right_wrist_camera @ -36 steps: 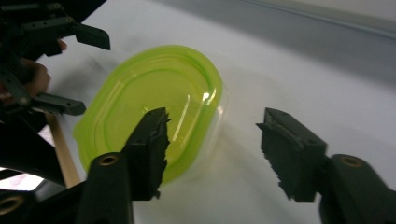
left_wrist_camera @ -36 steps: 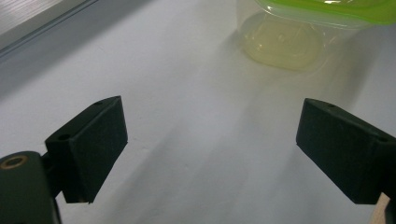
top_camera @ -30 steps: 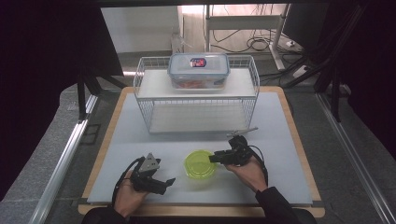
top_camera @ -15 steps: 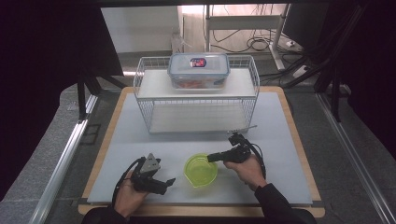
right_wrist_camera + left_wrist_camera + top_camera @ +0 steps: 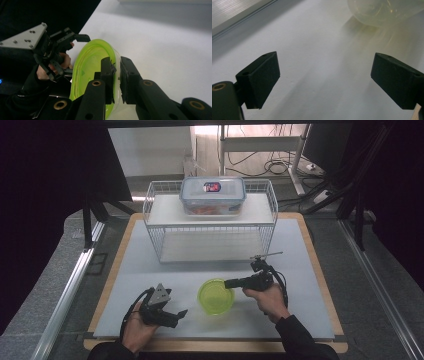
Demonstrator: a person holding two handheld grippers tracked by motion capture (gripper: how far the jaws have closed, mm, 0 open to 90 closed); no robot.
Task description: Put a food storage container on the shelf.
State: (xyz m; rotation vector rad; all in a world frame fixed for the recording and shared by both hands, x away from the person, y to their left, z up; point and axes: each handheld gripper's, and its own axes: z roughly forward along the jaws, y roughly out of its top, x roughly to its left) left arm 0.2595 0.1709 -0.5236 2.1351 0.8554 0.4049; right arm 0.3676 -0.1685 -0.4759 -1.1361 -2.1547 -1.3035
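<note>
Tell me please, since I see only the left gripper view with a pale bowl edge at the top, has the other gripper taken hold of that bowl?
Observer: Yes. The right gripper has just been closing and now clamps the green bowl by its rim, one jaw inside the wall and one outside.
Operator: Is my left gripper touching the bowl?
Observer: No. The left gripper sits open on the white mat, apart from the bowl.
Operator: What is behind the bowl?
Observer: A wire rack carrying a lidded container on its top shelf.
</note>
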